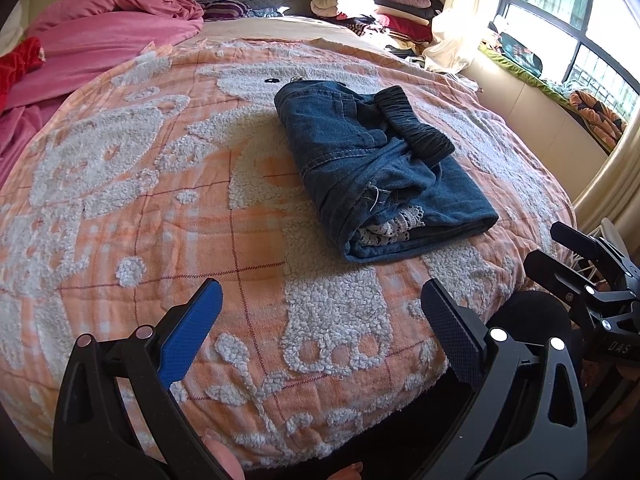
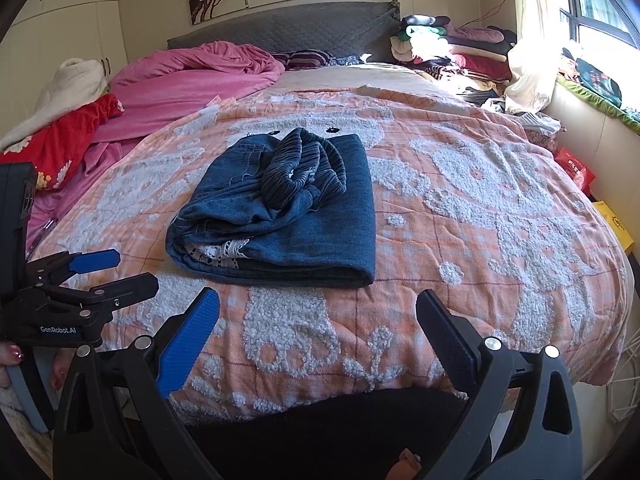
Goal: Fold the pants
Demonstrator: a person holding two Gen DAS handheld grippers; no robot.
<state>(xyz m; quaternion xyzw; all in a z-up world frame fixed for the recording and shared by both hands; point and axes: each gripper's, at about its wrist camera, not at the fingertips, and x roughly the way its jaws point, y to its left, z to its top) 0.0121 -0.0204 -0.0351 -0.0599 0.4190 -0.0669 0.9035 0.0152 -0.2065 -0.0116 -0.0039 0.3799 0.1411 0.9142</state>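
The blue denim pants [image 1: 340, 148] lie folded into a thick bundle on the orange-and-white blanket [image 1: 132, 208], with the dark ribbed waistband [image 1: 416, 128] on top and white lace trim at the near end. In the right wrist view the pants [image 2: 340, 216] rest at mid-bed. My left gripper [image 1: 320, 292] hovers open and empty over the blanket's near edge, short of the pants. My right gripper [image 2: 318, 300] is likewise open and empty, just short of the bundle. Each gripper shows in the other's view: the right gripper [image 1: 548, 246] at the right, the left gripper [image 2: 120, 270] at the left.
A pink duvet [image 2: 192, 80] and a red cloth [image 2: 68, 140] are heaped at the far left of the bed. Stacked clothes [image 2: 440, 44] sit by the grey headboard [image 2: 280, 28]. A window ledge [image 1: 552, 92] runs along the right, with a red bag [image 2: 576, 168] and a white wire basket [image 2: 624, 380] on the floor.
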